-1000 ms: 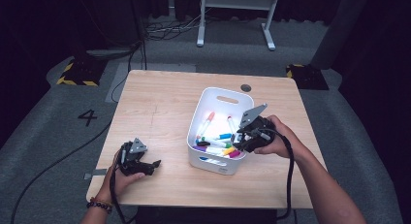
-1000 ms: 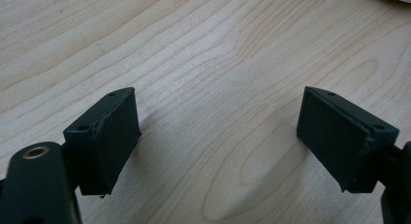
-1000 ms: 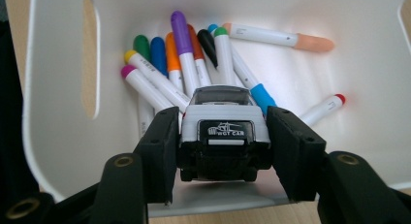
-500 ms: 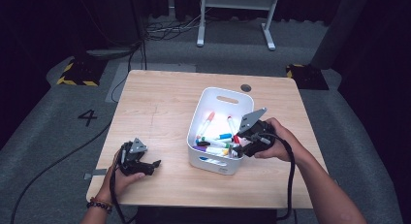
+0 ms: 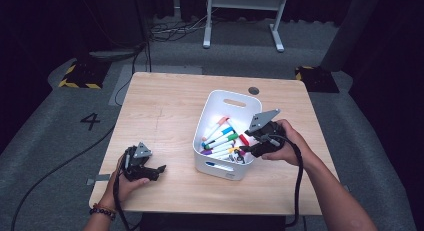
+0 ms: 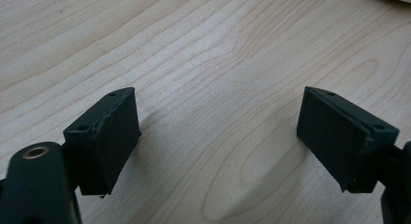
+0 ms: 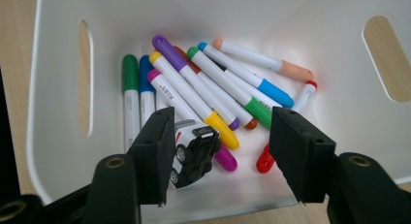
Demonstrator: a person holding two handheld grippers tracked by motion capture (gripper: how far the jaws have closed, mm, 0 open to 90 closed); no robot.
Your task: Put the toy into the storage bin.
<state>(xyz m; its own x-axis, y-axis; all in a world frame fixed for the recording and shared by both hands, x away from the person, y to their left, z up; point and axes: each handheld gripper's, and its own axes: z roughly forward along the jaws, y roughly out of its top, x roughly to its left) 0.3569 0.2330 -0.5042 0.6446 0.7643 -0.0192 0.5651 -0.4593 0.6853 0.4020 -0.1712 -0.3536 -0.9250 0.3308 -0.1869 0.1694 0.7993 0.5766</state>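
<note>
You had the right gripper in the bin, jaws just been opening and loose around the toy car lying on the markers, left gripper wide and empty, so lifting straight up seemed safest.

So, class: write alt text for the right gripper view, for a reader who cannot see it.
The right gripper, jaws open, hangs over a white bin of coloured markers, with a small toy car lying between the jaws on the markers.
</note>
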